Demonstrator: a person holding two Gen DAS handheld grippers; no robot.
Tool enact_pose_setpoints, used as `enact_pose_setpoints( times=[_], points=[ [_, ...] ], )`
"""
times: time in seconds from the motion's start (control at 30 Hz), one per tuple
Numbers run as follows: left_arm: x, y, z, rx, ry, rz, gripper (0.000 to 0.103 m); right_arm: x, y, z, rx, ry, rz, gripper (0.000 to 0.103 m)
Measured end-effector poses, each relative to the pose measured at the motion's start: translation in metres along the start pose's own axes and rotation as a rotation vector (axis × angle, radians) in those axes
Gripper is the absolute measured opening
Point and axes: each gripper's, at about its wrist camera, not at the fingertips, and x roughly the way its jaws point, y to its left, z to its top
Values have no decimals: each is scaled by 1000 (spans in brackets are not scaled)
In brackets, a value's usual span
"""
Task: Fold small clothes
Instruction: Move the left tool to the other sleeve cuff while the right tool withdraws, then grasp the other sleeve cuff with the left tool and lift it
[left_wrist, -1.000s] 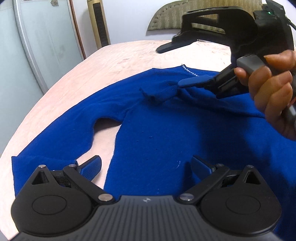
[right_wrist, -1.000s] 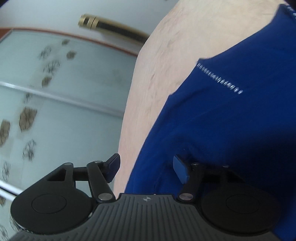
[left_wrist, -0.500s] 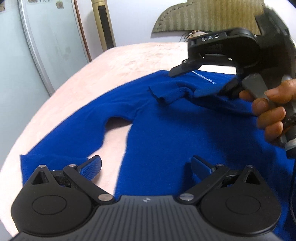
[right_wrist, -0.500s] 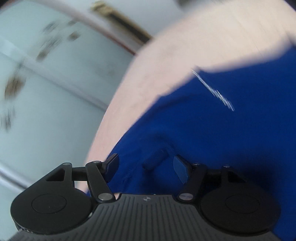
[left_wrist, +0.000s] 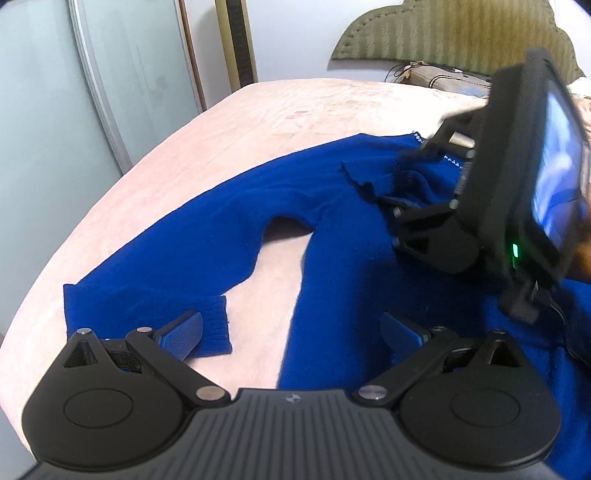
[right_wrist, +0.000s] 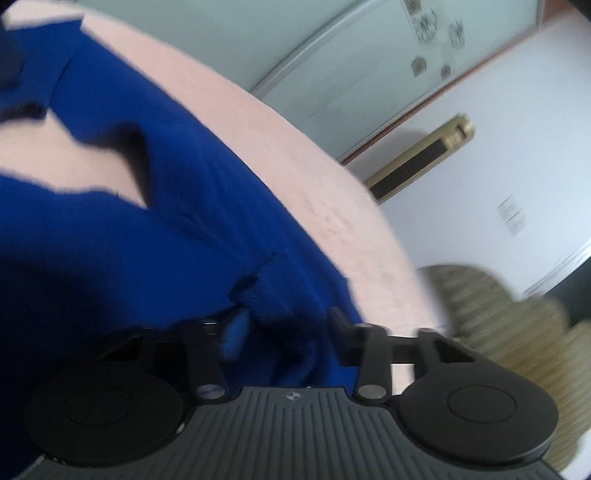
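Observation:
A blue knit sweater (left_wrist: 343, 236) lies spread on a pink bed (left_wrist: 280, 107), one sleeve running to the left with its cuff (left_wrist: 147, 317) near me. My left gripper (left_wrist: 291, 328) is open and empty, low over the gap between sleeve and body. My right gripper (left_wrist: 399, 184) is at the sweater's shoulder near the collar, jaws open, with a raised fold of blue cloth (right_wrist: 273, 299) between the fingers. In the right wrist view that gripper (right_wrist: 284, 325) is rolled over and blurred.
A glass sliding door (left_wrist: 74, 110) stands left of the bed. A padded olive headboard (left_wrist: 454, 33) and a pillow (left_wrist: 443, 79) are at the far end. The bed's edge curves along the left side.
The right gripper has rolled over and swung around at the shoulder, bunching the cloth there. The left gripper has pulled back a little, so the sleeve cuff shows.

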Motion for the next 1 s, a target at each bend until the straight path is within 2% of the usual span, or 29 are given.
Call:
enact_pose_setpoints(
  times=[0.03, 0.07, 0.13, 0.27, 0.3, 0.37, 0.43, 0.53, 0.6, 0.67, 0.73, 0.83, 0.93, 1.0],
  points=[
    [-1, 1, -1, 5, -5, 6, 103, 2, -4, 1, 44, 9, 35, 14],
    [-2, 1, -1, 9, -10, 14, 103, 1, -7, 2, 80, 19, 57, 6],
    [-2, 5, -2, 7, -19, 29, 103, -5, -12, 6, 168, 9, 81, 4],
    [4, 14, -4, -33, 15, 31, 103, -15, -53, 16, 544, -51, 242, 4],
    [4, 16, -5, -39, 21, 30, 103, -16, -58, 19, 601, -58, 276, 5],
    [2, 18, -8, -41, 23, 31, 103, -11, -60, 24, 652, -6, 345, 25],
    [-3, 18, -11, -27, 15, 44, 103, -6, -58, 25, 637, 44, 341, 38],
    [-10, 22, -19, -15, -19, 79, 103, -23, -52, 21, 639, 35, 304, 39],
    [-13, 29, -26, -15, -34, 99, 103, -39, -56, 21, 689, 7, 307, 44],
    [-11, 39, -32, -26, -42, 124, 103, -60, -55, 21, 710, -27, 311, 58],
    [-10, 50, -38, -42, -44, 171, 103, -67, -53, 24, 701, -46, 314, 62],
    [-9, 61, -41, -36, -45, 243, 103, -76, -40, 32, 688, -49, 322, 64],
    [-12, 53, -40, 66, -70, 268, 103, -73, -38, 35, 755, -40, 419, 64],
    [-8, 40, -41, 181, -112, 332, 103, -74, -37, 36, 800, -39, 461, 66]
  ],
)
